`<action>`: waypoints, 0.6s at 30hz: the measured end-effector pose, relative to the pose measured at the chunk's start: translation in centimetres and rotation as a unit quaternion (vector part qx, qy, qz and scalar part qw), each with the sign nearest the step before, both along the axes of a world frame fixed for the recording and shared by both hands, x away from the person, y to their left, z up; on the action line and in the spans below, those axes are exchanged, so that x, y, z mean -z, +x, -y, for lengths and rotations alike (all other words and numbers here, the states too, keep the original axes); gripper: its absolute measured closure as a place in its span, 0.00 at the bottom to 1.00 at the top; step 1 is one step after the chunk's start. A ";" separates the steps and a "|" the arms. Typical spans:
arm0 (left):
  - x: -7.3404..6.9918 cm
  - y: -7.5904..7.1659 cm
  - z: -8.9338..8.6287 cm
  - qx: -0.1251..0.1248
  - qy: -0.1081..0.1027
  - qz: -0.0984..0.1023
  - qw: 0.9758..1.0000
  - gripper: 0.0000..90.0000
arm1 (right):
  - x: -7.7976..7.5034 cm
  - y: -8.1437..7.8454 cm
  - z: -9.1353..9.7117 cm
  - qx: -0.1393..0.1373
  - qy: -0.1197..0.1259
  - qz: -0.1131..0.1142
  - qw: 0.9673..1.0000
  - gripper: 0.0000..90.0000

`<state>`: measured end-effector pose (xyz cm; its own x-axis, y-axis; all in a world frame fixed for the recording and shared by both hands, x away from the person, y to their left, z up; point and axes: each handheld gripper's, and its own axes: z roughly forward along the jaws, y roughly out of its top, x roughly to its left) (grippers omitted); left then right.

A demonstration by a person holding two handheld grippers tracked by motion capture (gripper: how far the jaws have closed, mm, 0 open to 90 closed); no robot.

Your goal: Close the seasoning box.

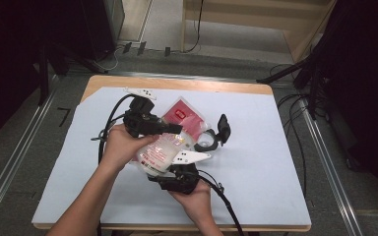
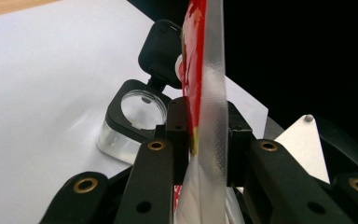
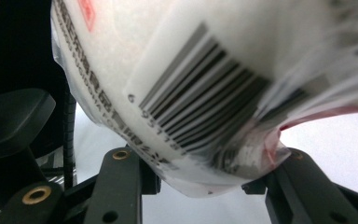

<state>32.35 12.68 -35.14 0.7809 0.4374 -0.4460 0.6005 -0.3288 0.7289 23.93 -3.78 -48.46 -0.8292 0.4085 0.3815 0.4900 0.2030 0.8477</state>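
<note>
A clear pouch of white powder (image 1: 160, 153) is held above the counter (image 1: 256, 162), just beside an open black-lidded jar (image 1: 207, 139), pinched by the left gripper (image 1: 177, 129) at its red top edge (seen edge-on) and clamped by the right gripper (image 1: 173, 169) at its base, so powder could be spilled if either grip slackened.

The bag (image 1: 163, 150) is clear, glossy plastic film with a ribbed seal strip and a printed barcode label, and it holds white grainy powder. The jar (image 2: 129, 122) near the bench's middle is clear plastic with a smooth black plastic flip lid. The bench (image 1: 256, 162) has a pale wood rim under a matt white paper-like sheet.
</note>
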 end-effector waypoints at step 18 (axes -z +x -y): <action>1.4 -0.1 1.8 -0.010 0.028 -0.027 0.999 0.89 | 0.0 -0.4 -0.8 0.000 -0.008 -0.001 1.000 0.62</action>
